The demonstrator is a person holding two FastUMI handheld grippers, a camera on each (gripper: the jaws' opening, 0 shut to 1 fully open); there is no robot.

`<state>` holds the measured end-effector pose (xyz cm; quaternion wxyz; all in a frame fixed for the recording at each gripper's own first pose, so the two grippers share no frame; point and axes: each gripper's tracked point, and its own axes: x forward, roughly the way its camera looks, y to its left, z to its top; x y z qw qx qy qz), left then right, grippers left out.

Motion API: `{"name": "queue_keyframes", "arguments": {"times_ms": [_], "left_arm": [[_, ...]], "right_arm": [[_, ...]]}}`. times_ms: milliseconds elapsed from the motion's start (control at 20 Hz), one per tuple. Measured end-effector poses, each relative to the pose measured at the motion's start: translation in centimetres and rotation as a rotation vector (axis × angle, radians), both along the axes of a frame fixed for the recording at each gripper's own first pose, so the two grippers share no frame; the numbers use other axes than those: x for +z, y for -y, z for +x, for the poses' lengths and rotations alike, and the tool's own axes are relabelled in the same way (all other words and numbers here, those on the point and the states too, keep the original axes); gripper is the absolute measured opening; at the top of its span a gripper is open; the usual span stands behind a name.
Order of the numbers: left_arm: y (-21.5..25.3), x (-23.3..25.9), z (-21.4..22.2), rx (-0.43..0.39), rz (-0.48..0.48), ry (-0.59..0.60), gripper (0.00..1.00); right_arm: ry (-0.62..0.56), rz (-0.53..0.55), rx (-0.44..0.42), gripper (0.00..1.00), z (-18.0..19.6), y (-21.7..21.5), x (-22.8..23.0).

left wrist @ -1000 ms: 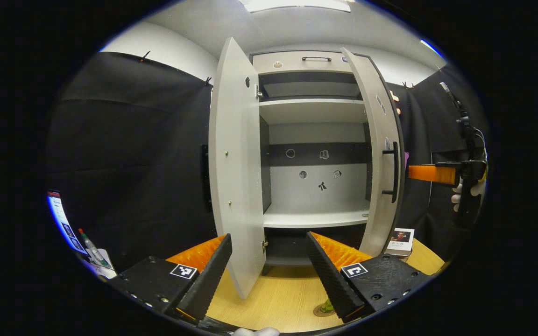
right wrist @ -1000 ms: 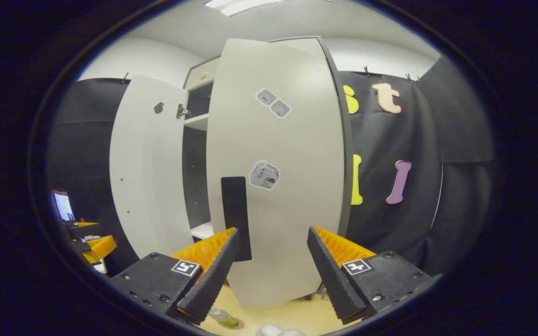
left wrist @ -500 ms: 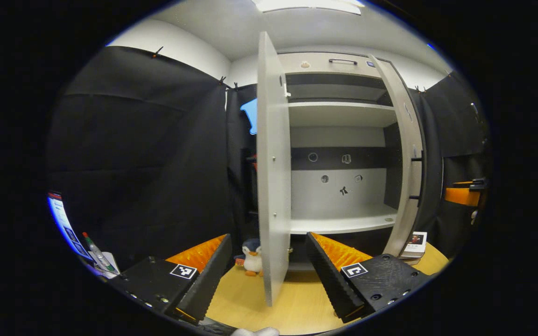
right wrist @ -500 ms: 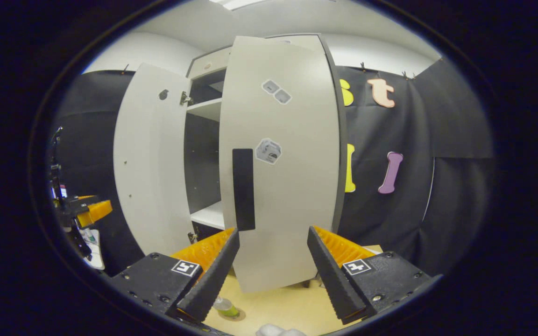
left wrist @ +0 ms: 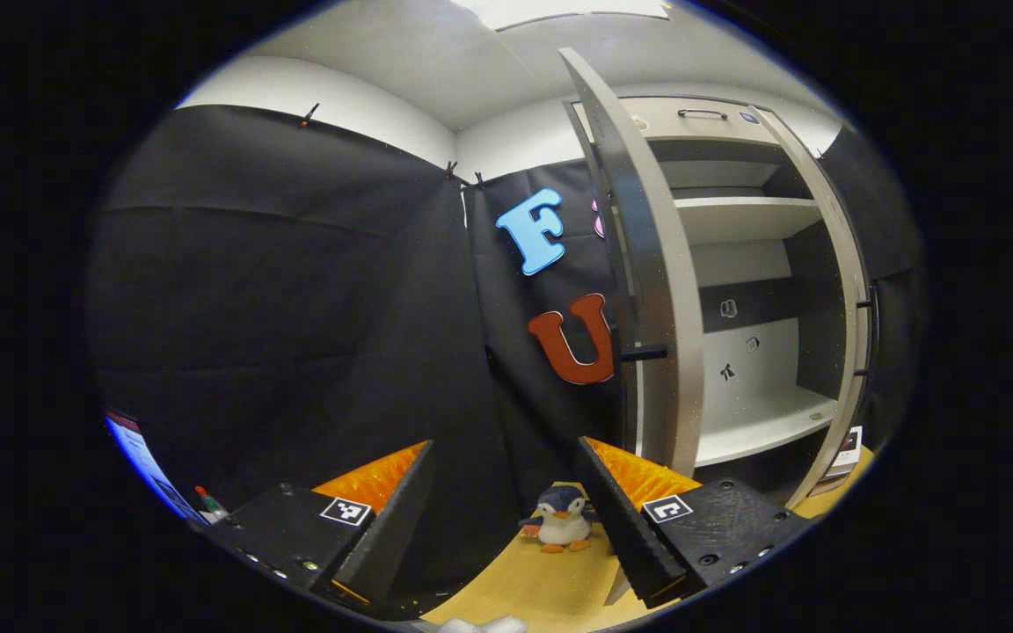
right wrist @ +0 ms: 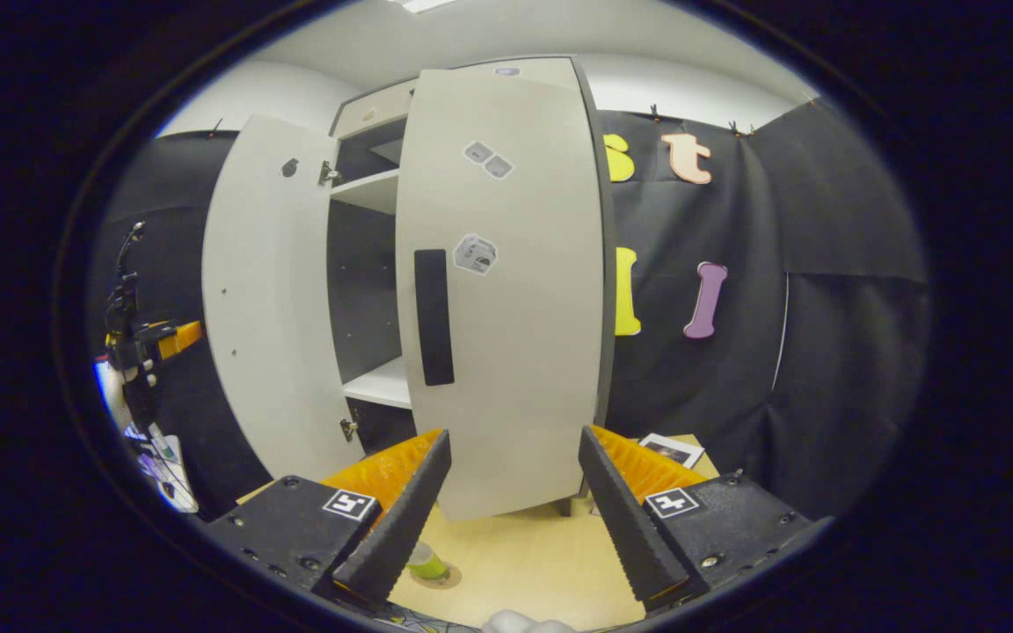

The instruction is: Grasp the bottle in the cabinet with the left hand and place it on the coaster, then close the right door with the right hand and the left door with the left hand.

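Pale grey doors point(right wrist: 506, 290), seemingly green-tinted bottle point(right wrist: 426, 563)

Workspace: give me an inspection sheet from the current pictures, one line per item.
Surface: light wooden tabletop, bare in front of the cabinet.
Job's things: bottle on the coaster; cabinet shelves bare; right door and left door both open.
Clutter: toy penguin beside the cabinet; small card at the cabinet's right foot.
Grippers: left gripper jaws apart, holding nothing; right gripper jaws apart, facing the right door.
Cables: nothing seen.
Surroundings: black cloth wall, white ceiling.
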<state>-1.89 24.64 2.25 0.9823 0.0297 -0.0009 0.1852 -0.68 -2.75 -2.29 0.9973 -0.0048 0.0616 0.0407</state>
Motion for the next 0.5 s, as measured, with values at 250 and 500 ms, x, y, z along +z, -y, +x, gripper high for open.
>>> {"name": "queue_keyframes", "arguments": {"times_ms": [250,500], "left_arm": [[-0.7,0.1,2.5,-0.035,-0.009,-0.001,0.96],[0.4,-0.3,3.8,-0.08,0.01,-0.019,0.89]], "right_arm": [[-0.006,-0.011,-0.031,0.94,-1.0,0.5,-0.2],[-0.012,-0.004,-0.038,0.94,-1.6,0.3,-0.5]]}}
